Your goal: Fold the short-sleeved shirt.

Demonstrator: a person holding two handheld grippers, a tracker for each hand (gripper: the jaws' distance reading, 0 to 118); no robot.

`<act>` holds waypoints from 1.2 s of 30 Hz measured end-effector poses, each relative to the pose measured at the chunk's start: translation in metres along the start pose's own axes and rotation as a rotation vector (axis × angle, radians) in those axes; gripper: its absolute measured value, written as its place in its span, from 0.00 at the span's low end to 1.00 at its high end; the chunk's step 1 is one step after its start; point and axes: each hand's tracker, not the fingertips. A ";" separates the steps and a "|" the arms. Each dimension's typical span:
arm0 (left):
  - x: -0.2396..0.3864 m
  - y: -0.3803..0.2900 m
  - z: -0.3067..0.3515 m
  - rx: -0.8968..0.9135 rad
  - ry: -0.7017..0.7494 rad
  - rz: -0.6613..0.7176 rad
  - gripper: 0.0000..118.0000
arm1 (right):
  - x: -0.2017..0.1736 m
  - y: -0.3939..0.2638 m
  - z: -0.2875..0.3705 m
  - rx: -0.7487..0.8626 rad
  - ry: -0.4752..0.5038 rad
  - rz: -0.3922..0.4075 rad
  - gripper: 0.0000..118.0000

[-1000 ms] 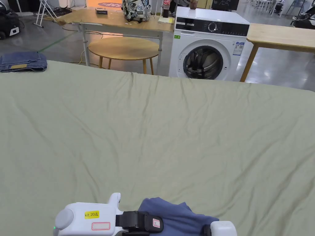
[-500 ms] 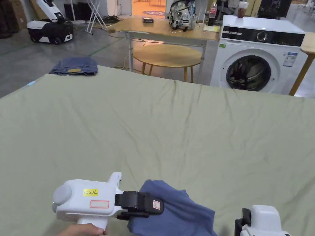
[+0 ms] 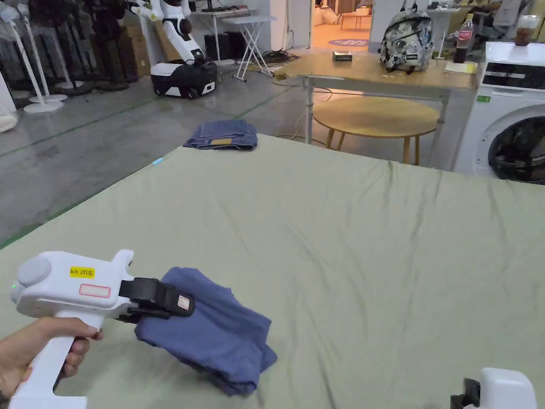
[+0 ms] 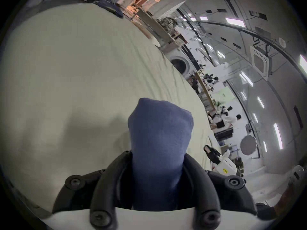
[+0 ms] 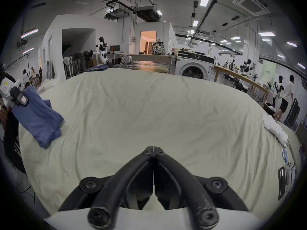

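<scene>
The left gripper (image 3: 178,304) is clenched on the folded blue shirt (image 3: 213,333), lifted at the bed's (image 3: 372,255) near-left side, the right gripper (image 5: 153,149) closed empty, so the hanging layers could unfold.

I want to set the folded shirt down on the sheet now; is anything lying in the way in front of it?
Nothing visible. The left tool is shut on the blue shirt, and the green sheet ahead of it is bare. The folded jeans sit at the far corner, well off. The right tool is shut and holds nothing.
</scene>
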 end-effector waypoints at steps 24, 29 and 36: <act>-0.048 0.023 0.070 0.110 0.411 0.160 0.36 | -0.004 0.007 -0.002 -0.014 0.010 -0.026 0.00; -0.004 0.021 0.074 0.161 0.706 0.001 0.49 | -0.001 0.004 -0.006 -0.014 0.009 -0.030 0.00; 0.009 0.026 0.077 0.250 0.838 -0.171 0.49 | 0.002 0.007 0.000 0.003 0.006 -0.033 0.00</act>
